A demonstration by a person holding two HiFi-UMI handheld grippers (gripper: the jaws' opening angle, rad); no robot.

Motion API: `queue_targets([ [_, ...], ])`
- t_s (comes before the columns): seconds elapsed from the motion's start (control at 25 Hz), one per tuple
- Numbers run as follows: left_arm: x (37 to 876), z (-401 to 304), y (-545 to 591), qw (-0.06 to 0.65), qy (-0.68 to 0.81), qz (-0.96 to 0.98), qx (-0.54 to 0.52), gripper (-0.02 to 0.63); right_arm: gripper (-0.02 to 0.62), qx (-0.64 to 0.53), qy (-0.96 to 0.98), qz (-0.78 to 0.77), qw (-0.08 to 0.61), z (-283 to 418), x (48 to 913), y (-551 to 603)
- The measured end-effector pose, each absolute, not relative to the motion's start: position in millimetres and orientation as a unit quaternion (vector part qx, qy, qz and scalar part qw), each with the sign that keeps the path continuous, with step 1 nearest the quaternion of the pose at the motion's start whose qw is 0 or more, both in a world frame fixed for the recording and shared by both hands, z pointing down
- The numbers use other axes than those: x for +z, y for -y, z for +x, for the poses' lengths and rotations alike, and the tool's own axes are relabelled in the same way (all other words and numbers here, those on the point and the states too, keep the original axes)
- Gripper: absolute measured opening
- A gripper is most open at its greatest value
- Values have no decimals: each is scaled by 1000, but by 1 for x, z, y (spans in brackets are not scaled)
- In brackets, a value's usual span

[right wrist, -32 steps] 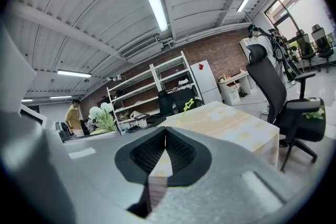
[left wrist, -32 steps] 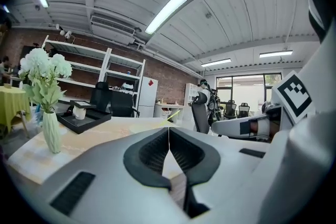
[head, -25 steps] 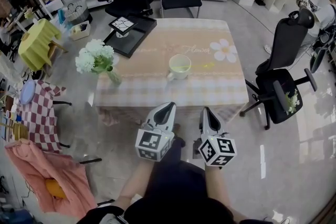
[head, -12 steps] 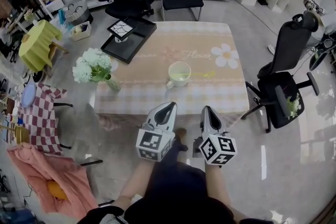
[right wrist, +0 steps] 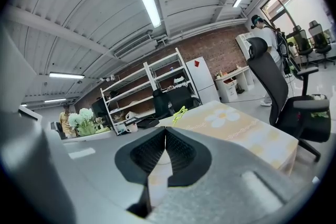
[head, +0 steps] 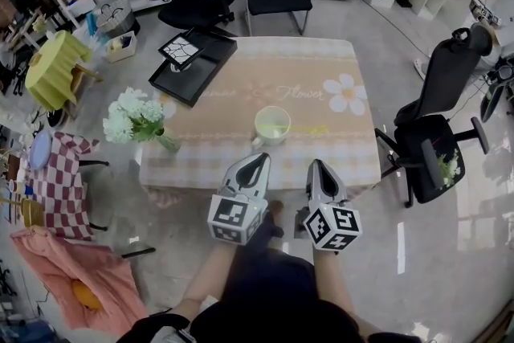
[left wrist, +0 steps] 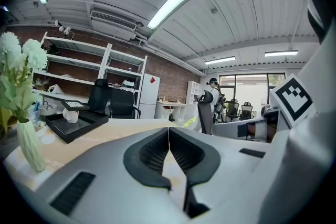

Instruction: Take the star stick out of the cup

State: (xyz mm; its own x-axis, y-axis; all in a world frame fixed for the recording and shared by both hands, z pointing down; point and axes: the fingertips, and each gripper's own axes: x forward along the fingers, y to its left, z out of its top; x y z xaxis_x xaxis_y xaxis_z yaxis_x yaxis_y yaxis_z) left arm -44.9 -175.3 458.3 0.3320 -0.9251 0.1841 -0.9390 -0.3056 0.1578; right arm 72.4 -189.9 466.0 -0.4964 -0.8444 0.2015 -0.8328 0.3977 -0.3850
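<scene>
Star stick (right wrist: 178, 114) not yet taken from the cup (head: 271, 125)
Left gripper (head: 258, 161) and right gripper (head: 315, 168) are pressed shut, empty; the cup could be tipped if bumped by shut jaws.

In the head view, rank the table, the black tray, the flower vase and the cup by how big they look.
1. table
2. black tray
3. flower vase
4. cup
Tray and vase are fairly close, and the blooms stand nearer the camera.
</scene>
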Motion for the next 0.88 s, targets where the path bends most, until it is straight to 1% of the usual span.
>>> queue_targets([
  [0.56,462,-46,234,125,566,814,30,11,9,-247,-835,-492,-9,61,480,229],
  [0.64,464,-47,238,125,565,815,33,11,37,-253,-835,-489,-11,60,483,232],
  [0.8,465,-52,248,127,569,812,33,11,135,-266,-841,-471,-20,53,488,237],
  [0.88,464,-55,252,128,570,811,30,11,150,-266,-840,-472,-20,52,488,240],
])
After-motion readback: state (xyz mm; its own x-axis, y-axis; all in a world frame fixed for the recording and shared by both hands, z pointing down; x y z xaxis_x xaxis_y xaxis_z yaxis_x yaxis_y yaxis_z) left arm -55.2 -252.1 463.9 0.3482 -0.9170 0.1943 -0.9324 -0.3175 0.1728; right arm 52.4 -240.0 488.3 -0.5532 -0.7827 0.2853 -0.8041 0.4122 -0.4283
